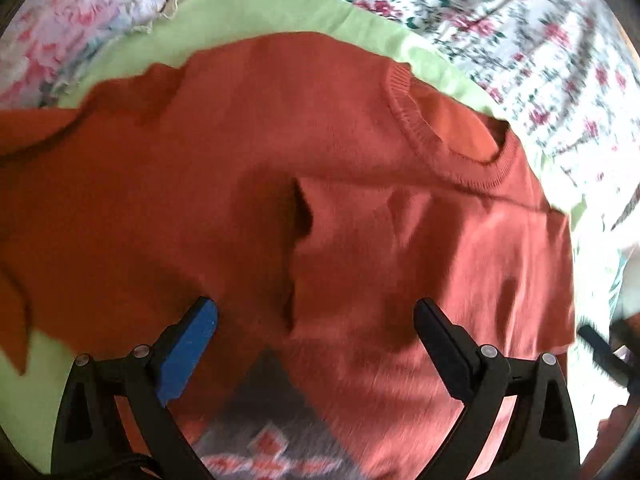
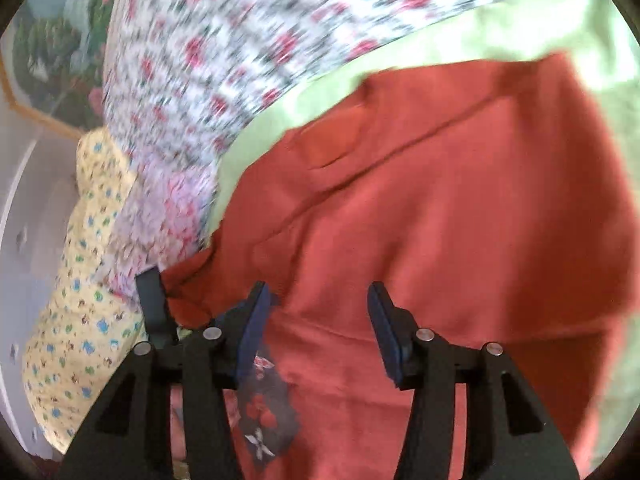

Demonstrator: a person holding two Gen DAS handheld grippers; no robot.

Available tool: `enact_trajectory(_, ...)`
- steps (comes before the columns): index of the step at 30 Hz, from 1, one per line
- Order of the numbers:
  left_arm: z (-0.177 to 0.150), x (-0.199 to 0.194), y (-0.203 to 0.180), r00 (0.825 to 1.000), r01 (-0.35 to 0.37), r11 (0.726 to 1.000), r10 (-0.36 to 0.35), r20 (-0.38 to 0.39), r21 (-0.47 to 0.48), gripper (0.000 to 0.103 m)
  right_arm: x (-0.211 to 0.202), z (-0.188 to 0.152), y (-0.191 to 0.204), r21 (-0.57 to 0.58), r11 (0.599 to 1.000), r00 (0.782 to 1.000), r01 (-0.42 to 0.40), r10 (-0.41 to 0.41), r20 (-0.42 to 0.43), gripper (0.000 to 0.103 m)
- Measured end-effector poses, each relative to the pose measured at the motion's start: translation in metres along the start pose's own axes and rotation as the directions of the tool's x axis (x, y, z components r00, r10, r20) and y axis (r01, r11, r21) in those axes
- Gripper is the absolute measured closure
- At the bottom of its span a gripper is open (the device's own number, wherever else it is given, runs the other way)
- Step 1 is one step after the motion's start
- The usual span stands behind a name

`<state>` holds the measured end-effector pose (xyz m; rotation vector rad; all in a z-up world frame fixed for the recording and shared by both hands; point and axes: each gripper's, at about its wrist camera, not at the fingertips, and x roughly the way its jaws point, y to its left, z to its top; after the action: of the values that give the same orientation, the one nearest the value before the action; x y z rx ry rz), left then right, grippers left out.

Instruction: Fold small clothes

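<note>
an orange sweater lies spread on a green cloth over a flowered bedsheet. the left gripper hangs above it, jaws spread and empty. the right gripper is spread too, pinching nothing, over the sweater's near part.

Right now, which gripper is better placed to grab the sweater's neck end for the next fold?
Probably the left gripper: it is open above the sweater with the collar just ahead. The right gripper, also open, faces plain fabric with no collar visible.
</note>
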<state>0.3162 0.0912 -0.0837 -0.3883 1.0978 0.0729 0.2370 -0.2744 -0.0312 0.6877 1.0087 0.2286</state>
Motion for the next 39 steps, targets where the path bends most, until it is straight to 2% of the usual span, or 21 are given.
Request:
enact_trajectory(2,0.008,0.007,-0.004,1.000,0.002,1.000,-0.002,0.017,-0.011,0.006,-0.017,-0.006,-0.013,0.037,0.999,0.999,0.027,-0.028,0.027,0.051)
enact_trajectory(4,0.012,0.008,-0.010,0.999,0.025,1.000,-0.025,0.037,-0.006,0.018,-0.032,-0.011,-0.028,0.086,0.995,0.997,0.044,-0.048,0.052,0.051)
enact_trajectory(5,0.012,0.007,-0.014,0.998,0.041,0.999,-0.041,0.041,0.005,0.039,-0.039,-0.014,-0.034,0.106,0.993,0.996,0.051,-0.058,0.066,0.051)
enact_trajectory(6,0.011,0.005,-0.017,0.998,0.051,0.999,-0.052,0.043,0.019,0.065,-0.042,-0.017,-0.035,0.130,0.990,0.994,0.056,-0.068,0.090,0.051)
enact_trajectory(8,0.012,0.001,-0.023,0.996,0.080,0.996,-0.082,0.040,0.045,0.101,-0.051,-0.019,-0.040,0.148,0.987,0.990,0.066,-0.084,0.115,0.051)
enact_trajectory(13,0.015,-0.044,0.000,0.984,0.077,0.996,-0.082,0.160,0.039,0.101,-0.064,-0.016,-0.047,0.156,0.983,0.983,0.093,-0.116,0.144,0.051)
enact_trajectory(16,0.012,-0.050,0.031,0.985,0.051,0.999,-0.049,0.163,-0.007,0.103,-0.068,-0.014,-0.052,0.143,0.982,0.975,0.127,-0.150,0.165,0.051)
enact_trajectory(18,0.011,-0.050,0.039,0.988,0.026,1.000,-0.023,0.156,-0.017,0.103,-0.065,-0.013,-0.058,0.143,0.977,0.970,0.158,-0.181,0.163,0.051)
enact_trajectory(20,0.011,-0.057,0.047,0.983,0.014,0.999,-0.008,0.184,-0.029,0.103,-0.063,-0.010,-0.065,0.166,0.966,0.963,0.196,-0.222,0.156,0.051)
enact_trajectory(21,0.011,-0.059,0.050,0.981,0.014,0.999,-0.007,0.192,-0.037,0.103,-0.063,-0.009,-0.068,0.173,0.964,0.960,0.202,-0.230,0.161,0.051)
enact_trajectory(23,0.013,-0.059,0.058,0.985,0.064,0.996,-0.053,0.166,-0.065,0.103,-0.065,-0.007,-0.070,0.175,0.959,0.953,0.221,-0.251,0.168,0.051)
enact_trajectory(25,0.012,-0.053,0.057,0.988,0.118,0.990,-0.110,0.109,-0.076,0.089,-0.067,-0.003,-0.073,0.172,0.959,0.952,0.225,-0.254,0.170,0.051)
enact_trajectory(27,0.007,-0.044,0.047,0.993,0.115,0.991,-0.112,0.047,-0.062,0.047,-0.069,-0.003,-0.075,0.175,0.958,0.950,0.228,-0.258,0.174,0.051)
enact_trajectory(29,0.002,-0.036,0.036,0.996,0.092,0.995,-0.091,0.025,-0.043,0.039,-0.068,-0.002,-0.078,0.183,0.957,0.951,0.226,-0.258,0.172,0.051)
enact_trajectory(30,0.001,-0.030,0.031,0.997,0.080,0.996,-0.080,0.004,-0.036,0.039,-0.066,-0.003,-0.079,0.187,0.955,0.952,0.228,-0.259,0.164,0.051)
enact_trajectory(32,-0.001,-0.013,0.026,0.997,0.053,0.998,-0.055,-0.056,-0.043,0.039,-0.063,-0.004,-0.079,0.187,0.956,0.955,0.227,-0.256,0.153,0.051)
enact_trajectory(34,0.000,-0.006,0.021,0.998,0.027,0.999,-0.029,-0.057,-0.032,0.043,-0.061,-0.006,-0.079,0.179,0.959,0.957,0.221,-0.249,0.147,0.051)
enact_trajectory(35,0.002,-0.004,0.016,0.999,0.018,1.000,-0.019,-0.042,-0.014,0.061,-0.060,-0.006,-0.079,0.176,0.960,0.958,0.219,-0.246,0.147,0.051)
enact_trajectory(36,0.003,-0.003,0.014,0.999,0.029,1.000,-0.029,-0.033,-0.002,0.096,-0.060,-0.007,-0.079,0.176,0.960,0.959,0.217,-0.243,0.147,0.051)
enact_trajectory(37,0.005,-0.002,0.013,0.998,0.059,0.998,-0.059,-0.036,-0.001,0.101,-0.061,-0.007,-0.079,0.176,0.961,0.959,0.214,-0.241,0.149,0.051)
enact_trajectory(39,0.009,-0.010,0.011,0.996,0.089,0.996,-0.089,-0.004,-0.009,0.101,-0.063,-0.007,-0.080,0.175,0.960,0.957,0.217,-0.244,0.156,0.051)
